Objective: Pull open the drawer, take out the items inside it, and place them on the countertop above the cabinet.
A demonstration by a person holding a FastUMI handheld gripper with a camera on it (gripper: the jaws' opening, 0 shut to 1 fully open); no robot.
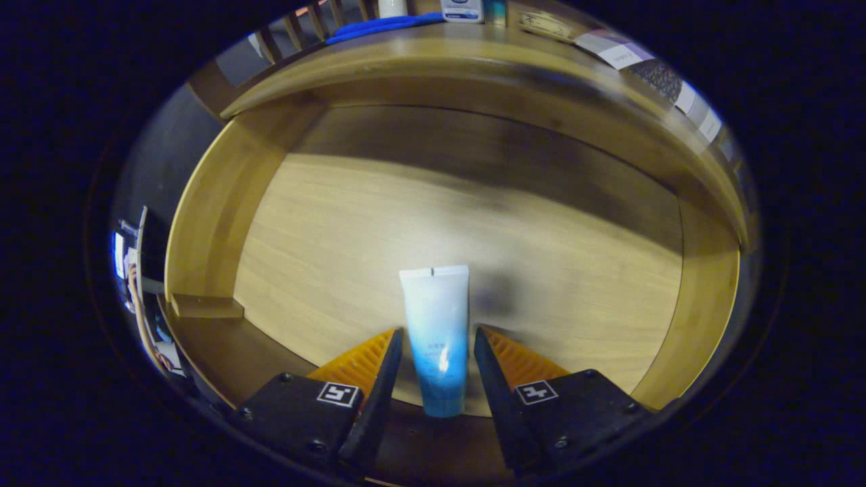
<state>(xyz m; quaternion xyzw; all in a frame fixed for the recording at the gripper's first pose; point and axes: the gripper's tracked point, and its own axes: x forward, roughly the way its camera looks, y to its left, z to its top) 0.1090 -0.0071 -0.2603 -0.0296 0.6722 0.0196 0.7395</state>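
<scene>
Where the two fingers of the hand-held gripper [438,352] reach forward, a plastic tube [436,331] stands between them, its flat crimped end pointing away and its cap end toward the camera. That tube is pale at the far end and shades into blue near the cap. Both fingers flank its lower half with a thin gap visible on each side, so the jaws are parted and do not seem to press on it; whether the pads graze the tube cannot be told. A soft shadow falls beside the tube on the right.

Around it lies the light wooden floor of the open drawer [325,230], bare apart from the tube. Raised wooden walls of the drawer curve around on the left and right, and its front wall crosses just beneath the fingers. At the far side the drawer runs under the cabinet, where its floor darkens in shadow.

Above that, the edge of the wooden worktop [433,51] arcs across. On it rest a blue cloth [379,27], a white container [392,7], a small white and blue box [462,10], and some printed packets [622,54] toward the right. Wooden slats [298,27] rise behind the cloth.
</scene>
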